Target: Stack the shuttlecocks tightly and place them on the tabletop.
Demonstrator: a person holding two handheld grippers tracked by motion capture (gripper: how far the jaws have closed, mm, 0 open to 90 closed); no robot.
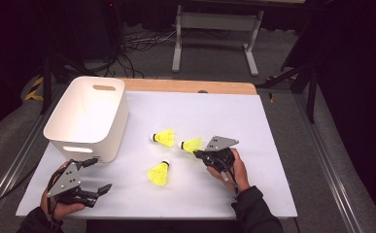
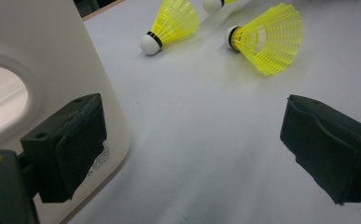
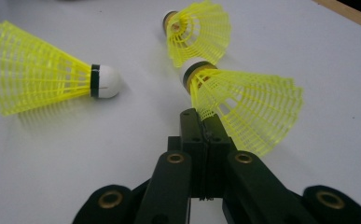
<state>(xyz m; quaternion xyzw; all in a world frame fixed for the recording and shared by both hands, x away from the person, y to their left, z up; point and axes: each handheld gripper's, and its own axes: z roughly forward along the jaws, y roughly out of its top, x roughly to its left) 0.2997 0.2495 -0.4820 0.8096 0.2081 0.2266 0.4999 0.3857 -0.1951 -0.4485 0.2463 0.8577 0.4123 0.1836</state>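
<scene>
My right gripper [image 3: 205, 125] is clenched on the edge of a yellow mesh-skirted shuttlecock [image 3: 243, 105] with a white cork tip, right of table centre. Two matching shuttlecocks [image 1: 164, 138] [image 1: 159, 173] lie just left. My left gripper [image 1: 94, 175] sits released beside the white bin [image 1: 86, 116], near left.

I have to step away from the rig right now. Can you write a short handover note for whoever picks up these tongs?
Left tongs: open, holding nothing, beside the near corner of the white bin.
Right tongs: shut on the skirt edge of the right-hand shuttlecock, which seems to lie on the white tabletop.
Two more yellow shuttlecocks lie loose on the tabletop: the far shuttlecock and the near shuttlecock.
Done: no shuttlecock can be seen in the bin.
Left, presumably: carry the gripped one to the bin, then the other two.
</scene>
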